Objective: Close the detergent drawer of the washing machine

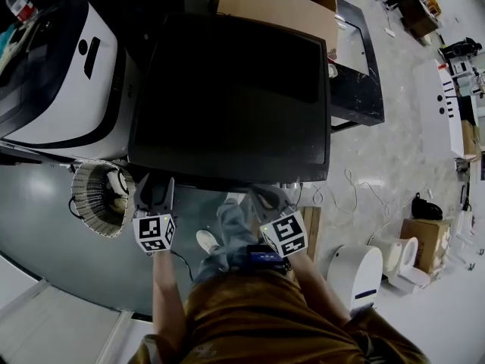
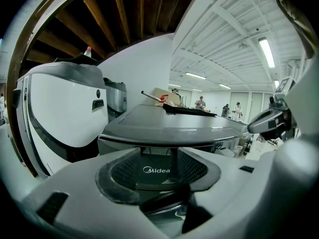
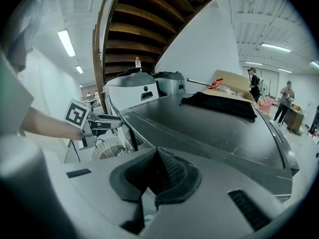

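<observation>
Grey left claw: jaws spread wide, squared up to the Midea-marked detergent drawer, apparently ready to push.
Right claw: pinched together, empty, parked aside.
Drawer spot: front-left, under washing machine lid.

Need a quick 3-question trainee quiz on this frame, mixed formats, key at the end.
1. True or false: the right gripper has its jaws together, with nothing between them.
2. Which brand name shows between the jaws of the left gripper? A) Bosch B) Midea C) Haier
3. Fill in: beside the washer, on the person's left, stands a woven ____.
Key: 1 true; 2 B; 3 basket.
</observation>
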Motion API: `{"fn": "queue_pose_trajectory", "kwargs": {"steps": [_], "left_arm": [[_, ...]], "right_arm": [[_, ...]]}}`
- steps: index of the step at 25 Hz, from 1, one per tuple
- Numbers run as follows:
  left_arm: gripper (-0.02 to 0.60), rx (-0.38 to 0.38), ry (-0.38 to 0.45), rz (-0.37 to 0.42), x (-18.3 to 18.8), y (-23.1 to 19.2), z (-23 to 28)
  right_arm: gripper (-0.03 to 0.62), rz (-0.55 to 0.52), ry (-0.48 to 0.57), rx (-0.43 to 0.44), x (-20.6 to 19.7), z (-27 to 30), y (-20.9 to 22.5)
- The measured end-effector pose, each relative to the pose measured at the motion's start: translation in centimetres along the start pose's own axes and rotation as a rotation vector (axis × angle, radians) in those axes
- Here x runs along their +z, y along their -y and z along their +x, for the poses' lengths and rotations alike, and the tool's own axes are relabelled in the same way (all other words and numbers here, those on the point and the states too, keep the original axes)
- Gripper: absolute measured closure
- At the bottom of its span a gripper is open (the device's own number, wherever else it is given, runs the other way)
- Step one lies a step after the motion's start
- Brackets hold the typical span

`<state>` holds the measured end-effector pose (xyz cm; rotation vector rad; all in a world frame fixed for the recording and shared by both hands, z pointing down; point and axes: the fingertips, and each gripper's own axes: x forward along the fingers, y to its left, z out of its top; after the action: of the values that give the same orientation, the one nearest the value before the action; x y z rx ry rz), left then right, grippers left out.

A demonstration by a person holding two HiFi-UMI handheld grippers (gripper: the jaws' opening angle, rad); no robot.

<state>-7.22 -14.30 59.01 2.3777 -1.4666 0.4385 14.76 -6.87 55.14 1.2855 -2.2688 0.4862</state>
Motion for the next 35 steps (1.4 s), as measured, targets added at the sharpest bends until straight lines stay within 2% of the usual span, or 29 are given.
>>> {"fn": "queue_pose_trajectory", "kwargs": {"steps": [10,20,26,29,35], "left_arm": [[0.345,-0.009,-0.011,-0.037,-0.1,-0.1,0.0],[0.347,-0.054,0.059,-0.013,3.0,2.3,-3.1],[0.424,-0.068,0.119,0.012,5.2,3.2,-5.6],[0.512,-0.050,0.132,0.043,6.2,3.2,-7.1],[0.557,-0.026,0.138,0.052,7.6,2.7,-9.7]], "right_arm": [[0.582,-0.014,0.031,-0.007,1.0,-0.3,-0.4],[0.582,-0.036,0.096,-0.038,2.5,-2.3,-2.4],[0.582,-0.052,0.149,-0.075,3.7,-4.0,-4.1],[0.582,-0.062,0.181,-0.108,4.2,-4.8,-4.4],[0.582,-0.085,0.225,-0.123,4.8,-6.0,-6.0]]}}
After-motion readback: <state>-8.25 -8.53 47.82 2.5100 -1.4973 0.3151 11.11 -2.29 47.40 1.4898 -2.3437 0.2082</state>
